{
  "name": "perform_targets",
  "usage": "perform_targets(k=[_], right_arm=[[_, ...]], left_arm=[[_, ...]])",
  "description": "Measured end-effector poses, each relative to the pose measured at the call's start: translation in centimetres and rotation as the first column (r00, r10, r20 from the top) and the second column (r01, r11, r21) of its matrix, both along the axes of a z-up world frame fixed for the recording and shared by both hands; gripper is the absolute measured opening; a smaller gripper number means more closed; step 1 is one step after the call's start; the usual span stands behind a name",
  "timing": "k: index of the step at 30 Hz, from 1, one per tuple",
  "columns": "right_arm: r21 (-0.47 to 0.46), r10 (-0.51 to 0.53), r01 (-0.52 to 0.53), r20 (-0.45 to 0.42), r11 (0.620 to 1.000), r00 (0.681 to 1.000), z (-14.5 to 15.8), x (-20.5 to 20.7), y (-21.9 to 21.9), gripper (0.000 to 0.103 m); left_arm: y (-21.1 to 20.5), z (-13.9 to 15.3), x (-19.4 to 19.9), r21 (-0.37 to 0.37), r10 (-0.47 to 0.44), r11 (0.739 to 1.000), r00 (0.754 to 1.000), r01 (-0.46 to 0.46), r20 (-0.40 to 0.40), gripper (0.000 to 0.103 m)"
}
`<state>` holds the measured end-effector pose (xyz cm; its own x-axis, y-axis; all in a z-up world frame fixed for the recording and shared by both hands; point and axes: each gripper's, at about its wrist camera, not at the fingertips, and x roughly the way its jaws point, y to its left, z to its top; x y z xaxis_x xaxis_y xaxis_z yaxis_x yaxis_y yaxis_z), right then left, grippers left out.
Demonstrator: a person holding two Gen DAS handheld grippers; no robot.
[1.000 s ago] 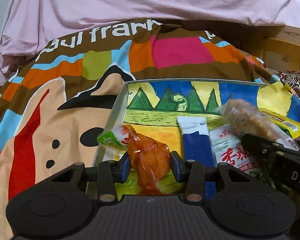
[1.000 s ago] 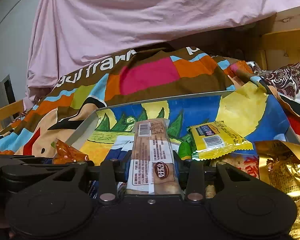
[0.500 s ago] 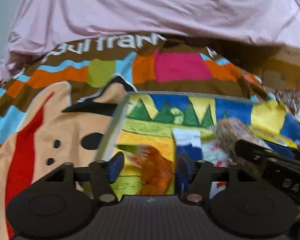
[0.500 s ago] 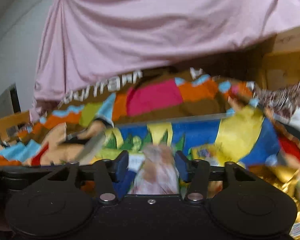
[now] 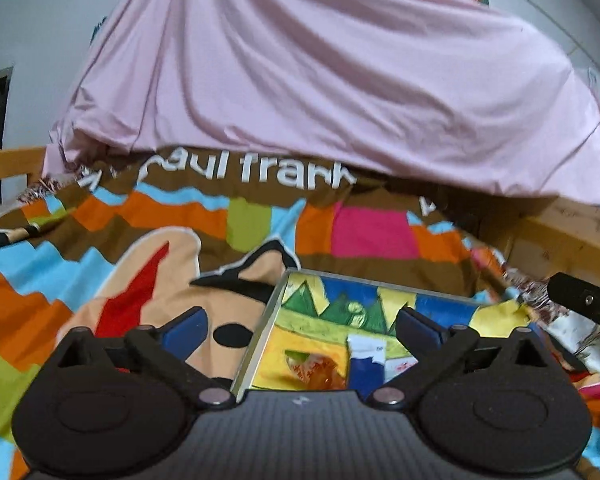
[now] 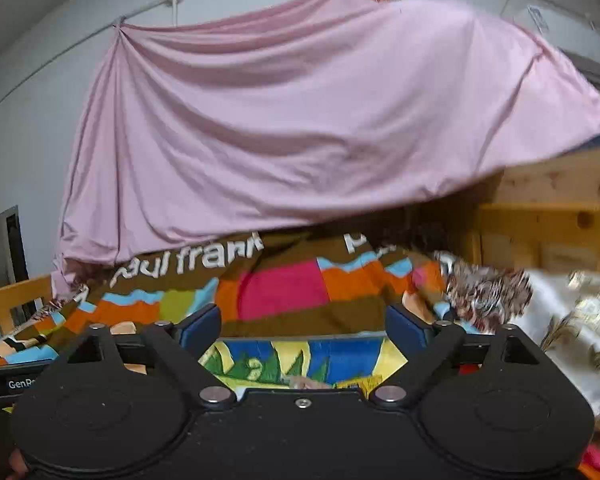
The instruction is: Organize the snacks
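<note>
A painted tray (image 5: 260, 340) with a metal rim lies on the colourful blanket. In it, low in the left wrist view, lie an orange snack packet (image 5: 318, 372) and a blue-and-white packet (image 5: 364, 364). My left gripper (image 5: 300, 330) hangs above them, its jaws still opening, nothing between them. My right gripper (image 6: 302, 328) is raised too, its jaws opening and empty. Below it the tray (image 6: 300, 336) shows, with a brownish packet (image 6: 306, 382) and a yellow packet (image 6: 356, 382) just peeking over the gripper body. The right gripper's black body (image 5: 588, 304) shows at the left view's right edge.
A patterned blanket (image 5: 120, 248) covers the bed. A pink sheet (image 5: 320, 80) hangs behind it. Wooden bed frame (image 6: 548, 224) stands at the right, a wooden rail (image 5: 8, 164) at the left. A floral white cloth (image 6: 560, 312) lies right of the tray.
Both grippers let go of their packets, the left of the orange one and the right of the long brown one. Both opened wide and rose away from the tray.
</note>
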<state>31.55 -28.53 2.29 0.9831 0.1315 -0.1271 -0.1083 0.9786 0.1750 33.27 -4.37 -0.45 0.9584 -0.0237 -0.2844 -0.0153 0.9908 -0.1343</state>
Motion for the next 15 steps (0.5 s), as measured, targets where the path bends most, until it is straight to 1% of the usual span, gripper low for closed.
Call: perform_targets(k=[3, 5, 10, 12, 15], right_arm=[[-0.037, 0.009, -0.008, 0.023, 0.999, 1.000, 1.9, -2.2, 0.3, 0.099], [-0.051, 0.002, 0.000, 0.033, 0.999, 0.999, 2.8, -3.7, 0.3, 0.100], [-0.044, 0.011, -0.009, 0.046, 0.999, 0.999, 4.8, -7.8, -0.1, 0.102], [-0.046, 0.004, -0.002, 0.044, 0.999, 0.999, 5.1, -9.4, -0.2, 0.102], [-0.024, -0.010, 0.011, 0.021, 1.000, 1.000, 5.2, -11.7, -0.6, 0.102]], left_arm=[[0.3, 1.6, -1.8, -0.025, 0.007, 1.000, 1.000, -0.007, 0.017, 0.102], [0.6, 2.6, -3.2, -0.041, 0.013, 0.999, 1.000, -0.012, 0.028, 0.102], [1.5, 5.0, -7.3, -0.073, 0.034, 0.997, 0.998, -0.030, 0.055, 0.102], [1.7, 5.7, -9.0, -0.063, 0.037, 0.998, 0.997, -0.032, 0.071, 0.103], [2.0, 6.4, -11.5, -0.051, 0.047, 0.998, 0.996, -0.043, 0.081, 0.103]])
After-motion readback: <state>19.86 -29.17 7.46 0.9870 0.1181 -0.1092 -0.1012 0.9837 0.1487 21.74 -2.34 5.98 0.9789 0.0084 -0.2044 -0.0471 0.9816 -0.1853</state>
